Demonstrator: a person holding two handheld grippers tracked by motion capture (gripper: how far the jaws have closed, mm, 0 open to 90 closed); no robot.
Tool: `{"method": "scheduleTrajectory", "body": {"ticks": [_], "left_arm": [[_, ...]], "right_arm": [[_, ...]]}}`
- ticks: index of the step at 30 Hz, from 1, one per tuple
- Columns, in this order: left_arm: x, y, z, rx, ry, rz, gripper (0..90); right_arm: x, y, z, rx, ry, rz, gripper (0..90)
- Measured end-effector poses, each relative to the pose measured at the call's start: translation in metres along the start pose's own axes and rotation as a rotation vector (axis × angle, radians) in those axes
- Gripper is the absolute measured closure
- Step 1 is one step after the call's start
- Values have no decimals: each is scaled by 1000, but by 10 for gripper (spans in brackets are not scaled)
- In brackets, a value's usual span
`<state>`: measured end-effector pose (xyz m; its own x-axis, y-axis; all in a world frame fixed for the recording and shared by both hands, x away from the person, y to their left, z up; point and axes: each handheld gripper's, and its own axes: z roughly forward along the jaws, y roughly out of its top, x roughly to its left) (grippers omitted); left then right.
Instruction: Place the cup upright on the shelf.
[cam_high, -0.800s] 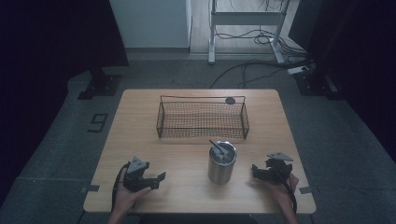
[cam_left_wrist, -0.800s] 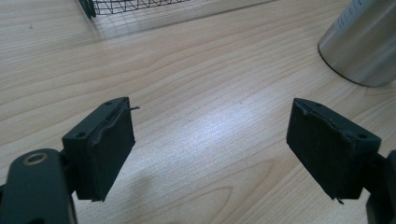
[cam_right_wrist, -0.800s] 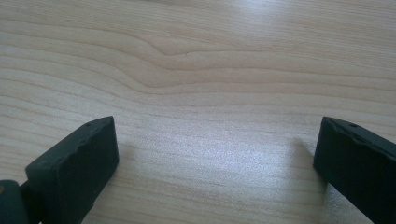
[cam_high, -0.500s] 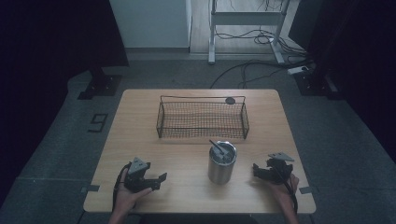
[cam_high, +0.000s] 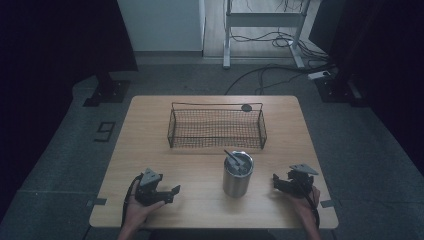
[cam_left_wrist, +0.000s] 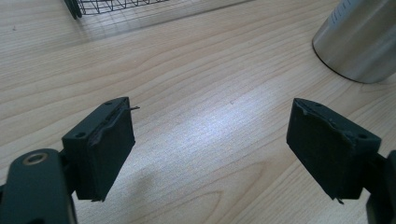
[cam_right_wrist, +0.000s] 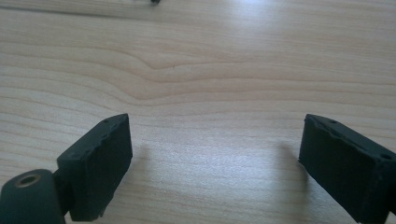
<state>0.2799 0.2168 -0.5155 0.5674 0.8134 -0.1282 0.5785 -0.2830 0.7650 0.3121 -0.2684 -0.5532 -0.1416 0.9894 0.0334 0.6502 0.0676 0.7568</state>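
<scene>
- Nothing much has shifted against the earlier high views: both hands sit where they were at the near edge of the table (cam_high: 150, 115), and the steel cup (cam_high: 237, 174) stands in the same spot between them.
- Left of the cup, the left gripper (cam_high: 173, 190) rests low on the wood, its tip aimed toward the cup. In the left gripper view its jaws stand wide apart with only bare wood between them, and the cup (cam_left_wrist: 359, 39) shows at the upper right, well apart from them.
- Right of the cup, the right gripper (cam_high: 275, 180) also points inward. In the right gripper view its jaws are parted over bare table, holding nothing.
- Inside the cup a dark tool (cam_high: 233, 158) leans against the rim; I cannot tell what kind.
- Behind the cup sits the wire basket (cam_high: 217, 127), with a small dark disc (cam_high: 246, 107) at its far rim.
- My guess is that the work has not begun: both hands look poised, and the cup is the nearest thing to reach for.
</scene>
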Motion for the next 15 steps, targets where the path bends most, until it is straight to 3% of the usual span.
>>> {"method": "scheduleTrajectory", "body": {"ticks": [8, 15], "left_arm": [[1, -1, 1, 3, 5, -4, 154], [0, -1, 2, 5, 1, -1, 153]], "right_arm": [[3, 6, -15, -71, 48, 19, 126], [15, 13, -35, -126, 102, -9, 129]]}}
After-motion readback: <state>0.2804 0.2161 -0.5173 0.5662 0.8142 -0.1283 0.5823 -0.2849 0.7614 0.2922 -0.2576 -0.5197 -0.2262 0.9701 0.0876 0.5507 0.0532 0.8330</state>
